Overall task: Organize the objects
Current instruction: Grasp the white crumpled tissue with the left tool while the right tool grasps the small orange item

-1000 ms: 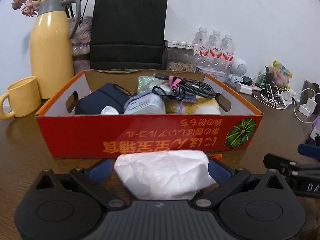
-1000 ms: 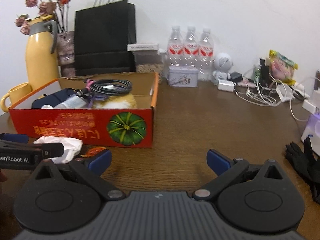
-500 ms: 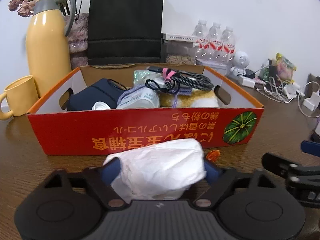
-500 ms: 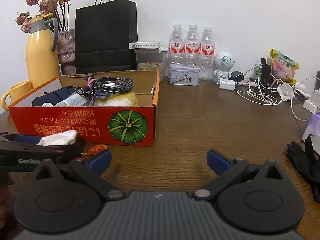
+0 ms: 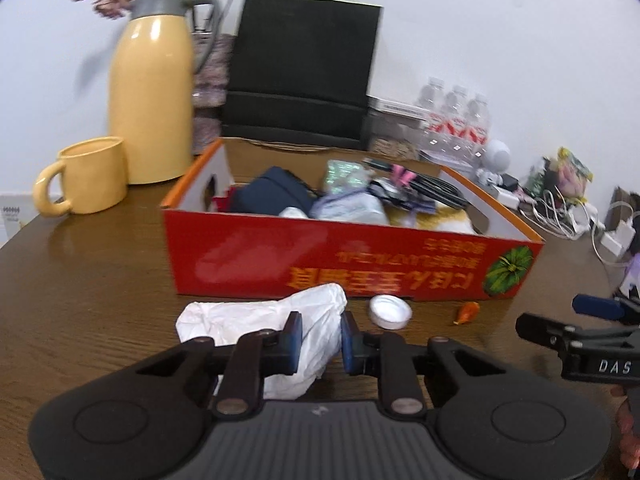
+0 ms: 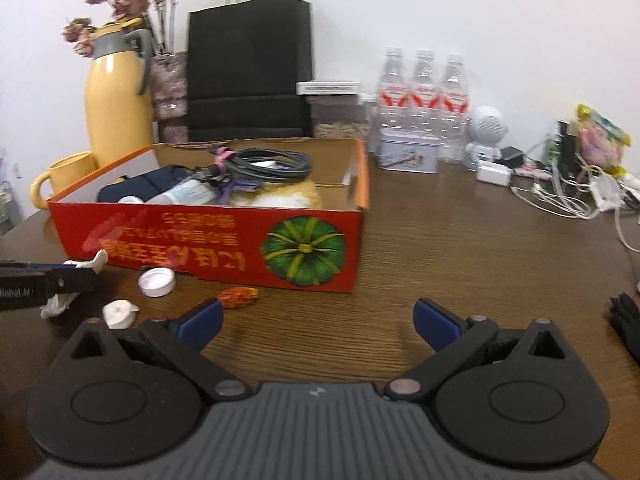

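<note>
A crumpled white tissue (image 5: 240,316) lies on the wooden table in front of the red cardboard box (image 5: 280,256). My left gripper (image 5: 320,338) is closing on it, and both blue pads pinch its right part. The box holds a dark pouch, a coiled cable and other items. A white bottle cap (image 5: 390,312) and an orange candy (image 5: 467,312) lie by the box's front wall. In the right wrist view my right gripper (image 6: 318,318) stands open over bare table with nothing between its fingers. The cap (image 6: 157,282), the candy (image 6: 239,297) and a small white wad (image 6: 120,314) lie to its left.
A yellow jug (image 5: 154,100), a yellow mug (image 5: 92,176) and a black paper bag (image 5: 300,68) stand behind the box. Water bottles (image 6: 424,92), a tin (image 6: 408,154) and tangled cables (image 6: 560,196) sit at the back right. A black glove (image 6: 624,316) lies at the right edge.
The left jaws have closed from wide open onto the tissue, and the left gripper has shifted left along the box. The white cap has come into sight. The right gripper has moved nearer the box.
</note>
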Demonstrator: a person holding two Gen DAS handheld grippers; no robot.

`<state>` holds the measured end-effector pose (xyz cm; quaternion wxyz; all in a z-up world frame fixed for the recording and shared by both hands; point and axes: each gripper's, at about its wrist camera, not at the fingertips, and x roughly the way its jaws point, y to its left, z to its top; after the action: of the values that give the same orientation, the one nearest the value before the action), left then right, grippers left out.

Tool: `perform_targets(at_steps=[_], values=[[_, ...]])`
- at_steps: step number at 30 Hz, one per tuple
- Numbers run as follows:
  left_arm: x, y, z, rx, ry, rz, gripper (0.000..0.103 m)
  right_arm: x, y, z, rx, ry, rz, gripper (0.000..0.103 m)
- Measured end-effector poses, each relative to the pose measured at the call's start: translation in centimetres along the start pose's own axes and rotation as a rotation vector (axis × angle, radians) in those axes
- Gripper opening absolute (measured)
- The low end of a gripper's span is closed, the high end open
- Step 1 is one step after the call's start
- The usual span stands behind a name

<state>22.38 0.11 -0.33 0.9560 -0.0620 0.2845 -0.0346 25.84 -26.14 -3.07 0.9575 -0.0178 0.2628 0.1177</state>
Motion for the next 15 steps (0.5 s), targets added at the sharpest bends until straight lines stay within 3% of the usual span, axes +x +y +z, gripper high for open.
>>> perform_targets(at_steps=[4, 7, 10, 12, 15], values=[[-0.2, 0.9, 0.1, -0.020, -0.004, -0.001, 0.018, 1.0, 1.3, 0.4, -0.019, 0.025, 0.022, 0.101], [-0.3, 1.0, 0.1, -0.016, -0.007, -0.003, 0.018, 2.1, 2.5, 1.0, -0.022, 0.052, 0.026, 0.088], [-0.6, 1.1, 0.1, -0.018, -0.014, -0.008, 0.018, 3.6, 3.3, 1.5, -0.008, 0.092, 0.019, 0.067], [-0.8, 1.1, 0.1, -0.015, -0.019, -0.010, 0.018, 4.4, 3.5, 1.5, -0.003, 0.121, 0.015, 0.038], [-1.0, 0.9, 0.1, -0.006, -0.028, -0.018, 0.017, 4.3, 3.9, 1.5, 0.008, 0.113, 0.021, 0.023]])
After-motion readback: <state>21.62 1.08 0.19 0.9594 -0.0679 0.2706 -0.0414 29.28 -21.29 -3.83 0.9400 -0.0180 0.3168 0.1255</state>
